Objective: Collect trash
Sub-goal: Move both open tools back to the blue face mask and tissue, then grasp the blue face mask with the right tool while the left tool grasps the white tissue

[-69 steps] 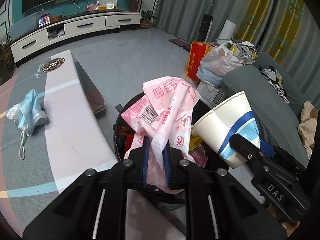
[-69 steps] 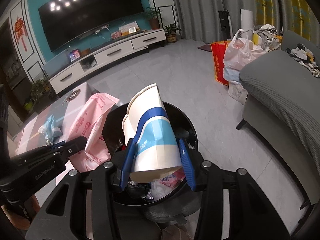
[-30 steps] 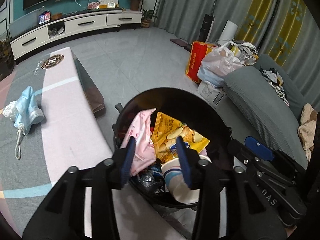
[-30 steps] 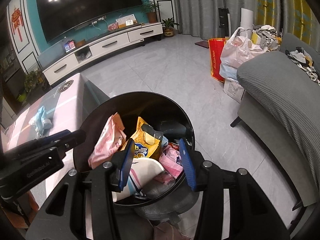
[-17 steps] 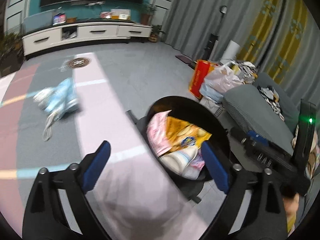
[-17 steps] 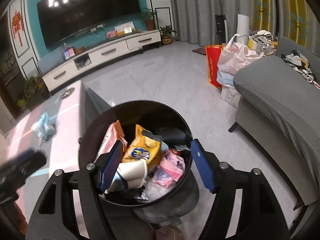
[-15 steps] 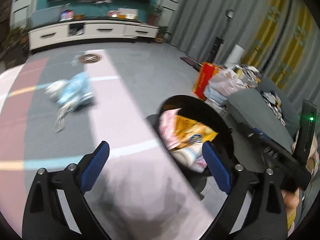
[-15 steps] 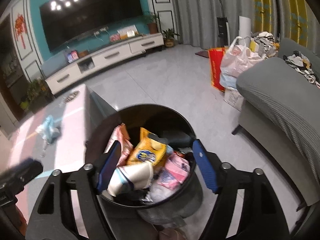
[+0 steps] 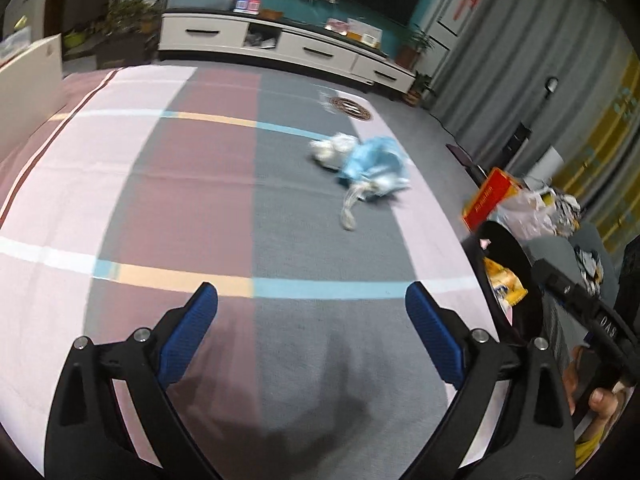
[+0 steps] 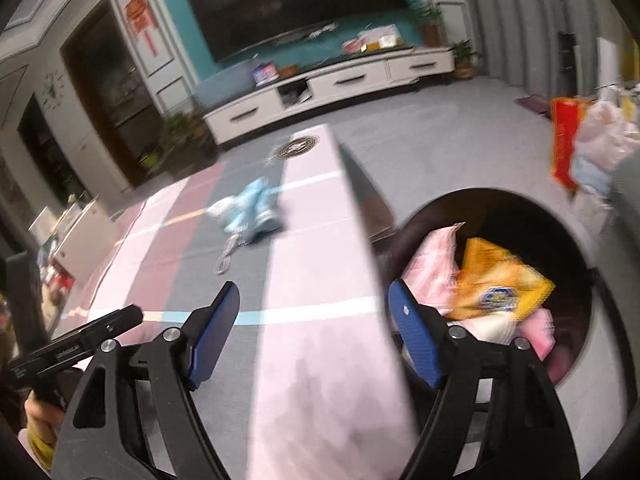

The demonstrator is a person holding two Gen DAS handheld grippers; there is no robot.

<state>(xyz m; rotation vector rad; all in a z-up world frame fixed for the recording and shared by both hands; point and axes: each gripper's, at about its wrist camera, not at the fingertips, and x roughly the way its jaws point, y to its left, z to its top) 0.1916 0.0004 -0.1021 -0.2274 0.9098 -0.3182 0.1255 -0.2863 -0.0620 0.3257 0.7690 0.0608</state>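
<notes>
A crumpled light-blue face mask with white tissue (image 9: 366,160) lies on the striped tablecloth (image 9: 200,200), far ahead and to the right of my open, empty left gripper (image 9: 312,320). It also shows in the right wrist view (image 10: 252,208). The black trash bin (image 10: 572,240) stands by the table's right edge, holding a pink wrapper (image 10: 432,264), a yellow snack bag (image 10: 500,284) and a paper cup. My right gripper (image 10: 314,328) is open and empty over the table's edge, left of the bin. The bin shows at the right in the left view (image 9: 516,280).
A white TV cabinet (image 10: 328,88) and a dark TV stand at the back. A red bag (image 10: 564,140) and white plastic bags sit on the floor at the right. A grey sofa (image 9: 560,248) is beyond the bin. A white box (image 9: 28,84) stands at the table's far left.
Both grippers have let go of the pink wrapper and the paper cup, which now lie in the bin. Both have opened wide and swung left, from the bin toward the table.
</notes>
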